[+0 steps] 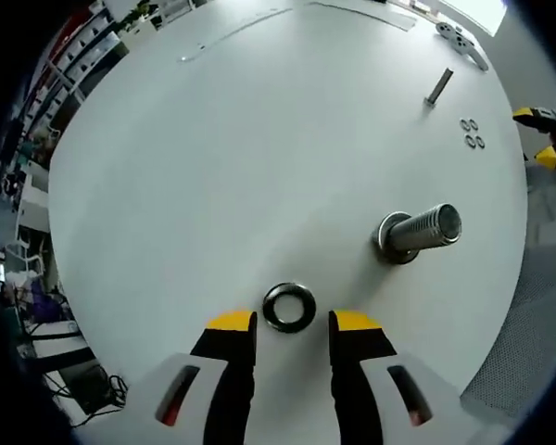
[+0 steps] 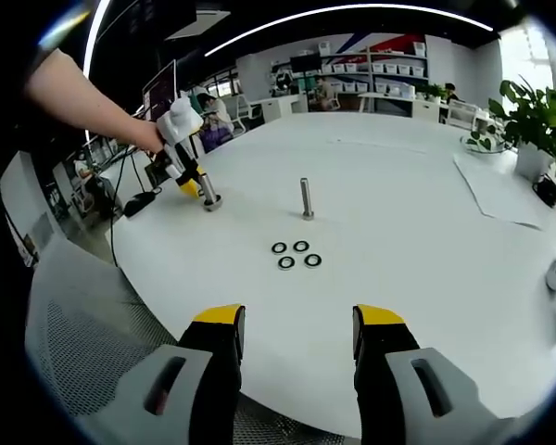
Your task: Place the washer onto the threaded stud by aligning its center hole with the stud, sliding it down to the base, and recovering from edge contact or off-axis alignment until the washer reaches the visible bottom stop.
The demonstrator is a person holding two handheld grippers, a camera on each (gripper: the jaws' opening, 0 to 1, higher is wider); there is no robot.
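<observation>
Left tongs [image 1: 292,323] open | washer [image 1: 289,308] between tips, seemingly untouched | right tongs [image 2: 298,315] open, empty

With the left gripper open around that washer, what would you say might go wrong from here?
1. The washer lies flat on the table, so the left gripper may slide it rather than lift it.
2. The threaded stud stands close by; a tilted washer could catch on its threads.

Round white table [image 1: 213,139] carries a large steel threaded stud [image 1: 417,232] and a dark metal ring washer [image 1: 289,308] near it. Farther off: slim upright grey bolt [image 2: 307,198], four small black washers [image 2: 296,255] clustered beside it.
</observation>
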